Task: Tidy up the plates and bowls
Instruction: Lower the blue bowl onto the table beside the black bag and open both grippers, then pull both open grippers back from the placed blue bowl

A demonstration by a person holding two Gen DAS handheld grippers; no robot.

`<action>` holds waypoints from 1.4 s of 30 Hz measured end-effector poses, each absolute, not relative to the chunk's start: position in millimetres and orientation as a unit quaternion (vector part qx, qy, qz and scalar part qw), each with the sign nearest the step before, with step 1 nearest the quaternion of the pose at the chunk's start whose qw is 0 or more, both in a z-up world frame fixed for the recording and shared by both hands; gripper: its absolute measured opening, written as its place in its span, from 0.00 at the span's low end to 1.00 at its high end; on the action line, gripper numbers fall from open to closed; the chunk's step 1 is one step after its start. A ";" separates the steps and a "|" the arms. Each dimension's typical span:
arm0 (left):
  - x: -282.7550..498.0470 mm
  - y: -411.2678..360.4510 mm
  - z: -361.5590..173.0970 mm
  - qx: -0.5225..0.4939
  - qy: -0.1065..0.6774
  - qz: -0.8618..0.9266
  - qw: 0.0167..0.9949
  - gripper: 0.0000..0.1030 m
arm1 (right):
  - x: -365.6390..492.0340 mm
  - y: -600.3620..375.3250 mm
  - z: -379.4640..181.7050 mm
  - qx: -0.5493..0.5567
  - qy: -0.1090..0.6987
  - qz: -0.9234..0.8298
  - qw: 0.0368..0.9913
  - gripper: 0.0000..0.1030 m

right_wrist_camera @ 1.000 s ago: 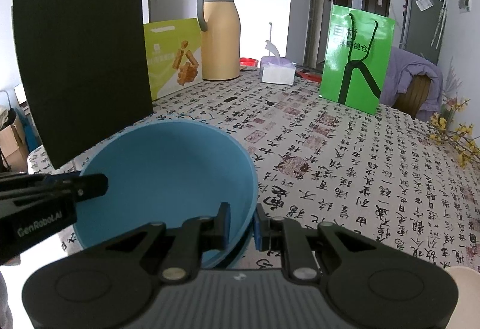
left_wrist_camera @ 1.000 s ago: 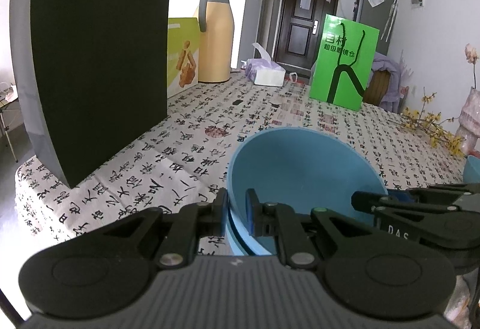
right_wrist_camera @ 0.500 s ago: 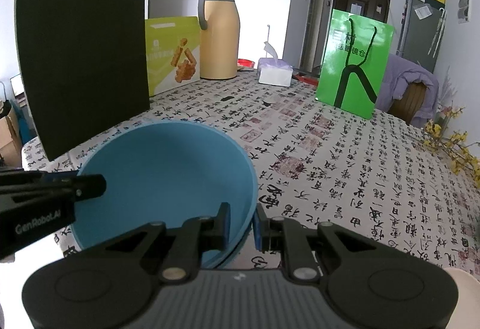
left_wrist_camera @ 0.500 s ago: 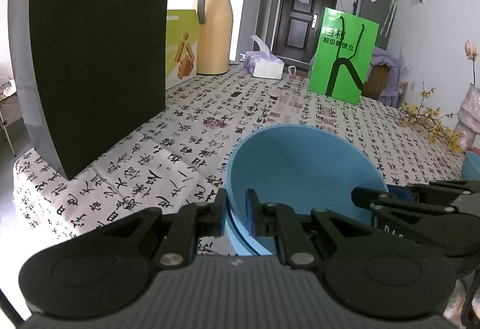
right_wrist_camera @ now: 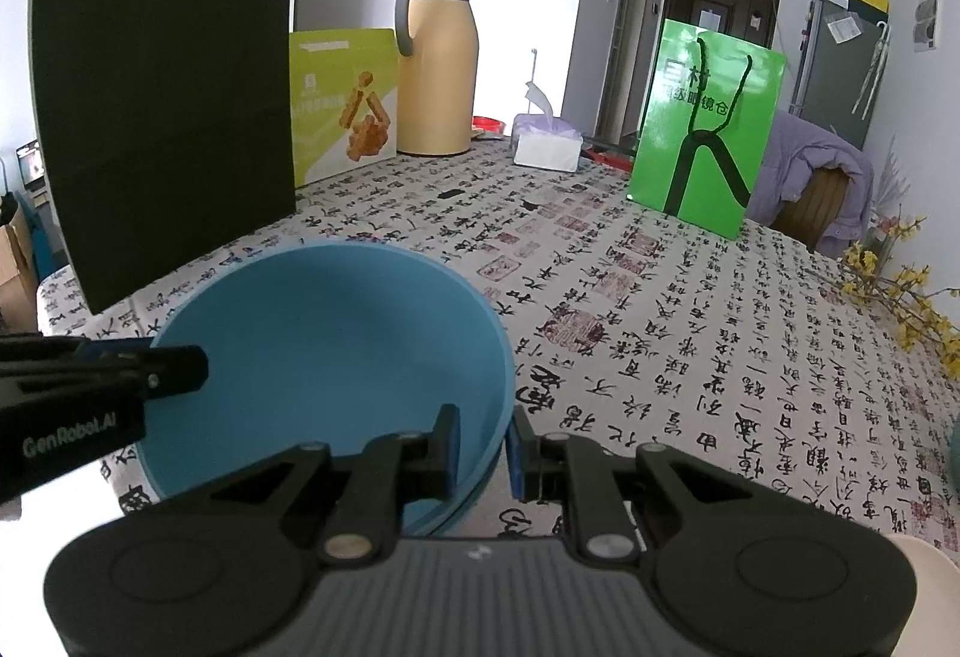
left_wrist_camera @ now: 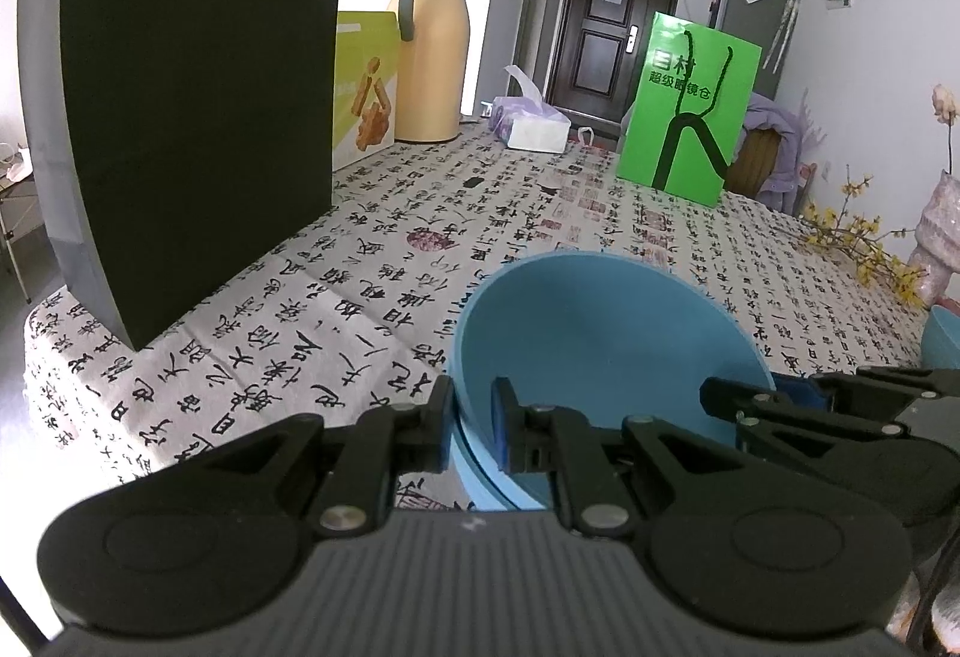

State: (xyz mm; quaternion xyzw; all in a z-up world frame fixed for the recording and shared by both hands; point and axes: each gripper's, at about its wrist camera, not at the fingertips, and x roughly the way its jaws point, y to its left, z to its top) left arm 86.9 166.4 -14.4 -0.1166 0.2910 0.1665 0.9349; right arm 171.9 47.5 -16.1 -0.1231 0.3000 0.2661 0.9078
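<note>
Here, both grippers pinch rim of same blue bowl (right_wrist_camera: 336, 357): left gripper (left_wrist_camera: 471, 432) clamps 1 side of rim, right gripper (right_wrist_camera: 483, 450) clamps other side, 1 pad inside wall, 1 outside on each. Bowl sits low over patterned tablecloth (right_wrist_camera: 690, 333), near front edge of table; whether it rests on cloth or hangs just above, cannot tell. Second rim line under bowl hints at 2 nested bowls, unclear. Step in hand, judged: 2-handed carry or placing of bowl. Another blue bowl (left_wrist_camera: 942, 339) shows at right edge in left view. Next move calls for level, matched travel of both hands toward stacking spot, then release of both pinches together.
</note>
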 end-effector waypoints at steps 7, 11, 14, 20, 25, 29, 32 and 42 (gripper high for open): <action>87.8 168.2 -15.4 -0.118 0.291 0.166 0.935 0.13 | 173.4 48.0 -17.3 -0.122 0.304 0.267 0.907 0.17; 87.3 166.5 -15.6 -0.116 0.290 0.166 0.935 0.13 | 172.6 47.9 -16.6 -0.121 0.303 0.267 0.907 0.17; 87.1 167.2 -15.6 -0.119 0.290 0.164 0.935 0.14 | 172.5 46.7 -16.1 -0.117 0.302 0.268 0.907 0.17; 78.6 163.9 -8.4 -0.103 0.264 0.156 0.946 0.48 | 175.9 34.7 -12.2 -0.081 0.310 0.281 0.905 0.35; 71.7 163.8 -1.4 -0.095 0.244 0.155 0.952 0.69 | 175.3 17.2 -8.6 -0.044 0.304 0.294 0.905 0.65; 63.7 166.0 1.3 -0.093 0.228 0.157 0.956 0.84 | 170.1 -1.0 -8.4 -0.022 0.296 0.304 0.906 0.87; 55.6 167.6 3.1 -0.101 0.213 0.147 0.961 1.00 | 165.8 -14.7 -8.6 -0.003 0.287 0.309 0.907 1.00; 28.2 150.6 7.4 -0.085 0.167 0.128 0.974 1.00 | 145.6 -55.8 -8.5 0.031 0.267 0.315 0.910 1.00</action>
